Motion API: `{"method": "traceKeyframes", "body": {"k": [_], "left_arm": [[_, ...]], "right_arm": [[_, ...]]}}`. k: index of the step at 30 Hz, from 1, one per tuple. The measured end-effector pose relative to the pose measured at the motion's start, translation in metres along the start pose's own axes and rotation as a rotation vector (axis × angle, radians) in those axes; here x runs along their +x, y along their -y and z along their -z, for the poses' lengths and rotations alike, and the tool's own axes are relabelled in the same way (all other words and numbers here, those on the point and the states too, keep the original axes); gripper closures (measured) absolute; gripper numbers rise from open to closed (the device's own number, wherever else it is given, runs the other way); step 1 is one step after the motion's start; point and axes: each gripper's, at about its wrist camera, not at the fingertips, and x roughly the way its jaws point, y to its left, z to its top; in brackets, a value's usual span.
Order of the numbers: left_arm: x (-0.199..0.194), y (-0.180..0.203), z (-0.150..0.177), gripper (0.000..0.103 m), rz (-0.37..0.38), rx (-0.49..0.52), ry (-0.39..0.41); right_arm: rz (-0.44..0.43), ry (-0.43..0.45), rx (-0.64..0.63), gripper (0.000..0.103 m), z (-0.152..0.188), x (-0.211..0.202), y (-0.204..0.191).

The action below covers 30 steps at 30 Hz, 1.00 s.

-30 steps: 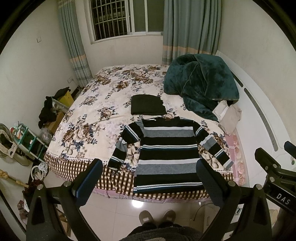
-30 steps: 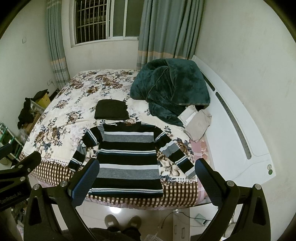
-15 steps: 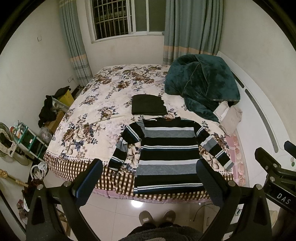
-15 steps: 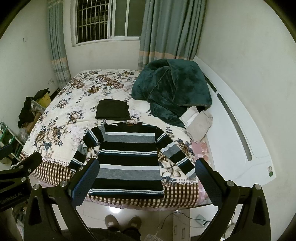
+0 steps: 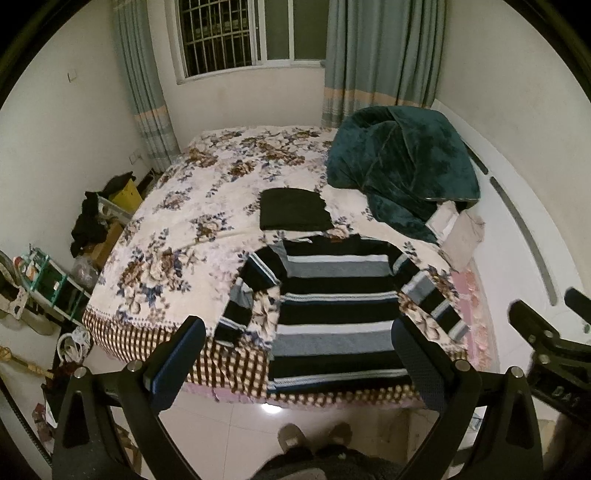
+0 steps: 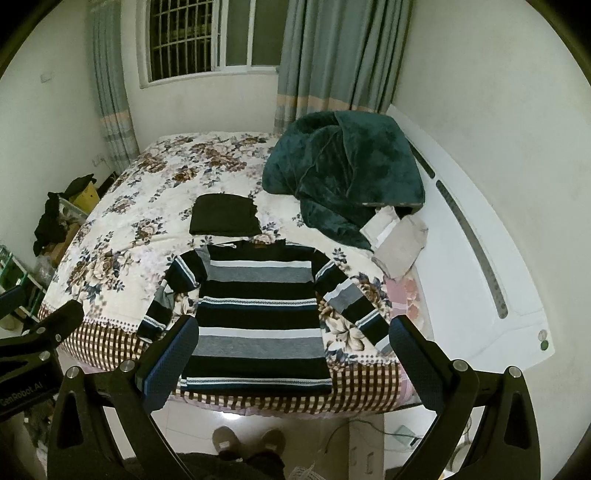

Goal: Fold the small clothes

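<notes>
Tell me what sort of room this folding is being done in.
A home bedroom, most likely. A big bed with a flowered cover fills the room, a rumpled green blanket lies near its head, and curtains hang beside a barred window.

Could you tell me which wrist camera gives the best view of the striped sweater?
The right wrist view: the striped sweater lies centred, hem and both sleeves visible. In the left wrist view, a finger overlaps the sweater's hem corner.
</notes>
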Motion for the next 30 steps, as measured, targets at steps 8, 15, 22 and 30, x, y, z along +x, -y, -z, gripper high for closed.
{"method": "traceKeyframes", "body": {"k": [8, 15, 22, 30], "left_arm": [[0.146, 0.005, -0.008, 0.0, -0.122, 0.014, -0.034], [0.306, 0.042, -0.01, 0.0, -0.215, 0.022, -0.22], [0.454, 0.063, 0.008, 0.0, -0.292, -0.034, -0.435], [0.556, 0.045, 0.038, 0.0, -0.352, -0.194, -0.571]], "right_arm": [[0.098, -0.204, 0.396, 0.0, 0.043, 0.166, 0.123], [0.136, -0.392, 0.797, 0.022, 0.139, 0.37, 0.282], [0.049, -0.543, 1.271, 0.022, 0.255, 0.572, 0.373], [0.093, -0.433, 1.613, 0.036, 0.313, 0.673, 0.399]]}}
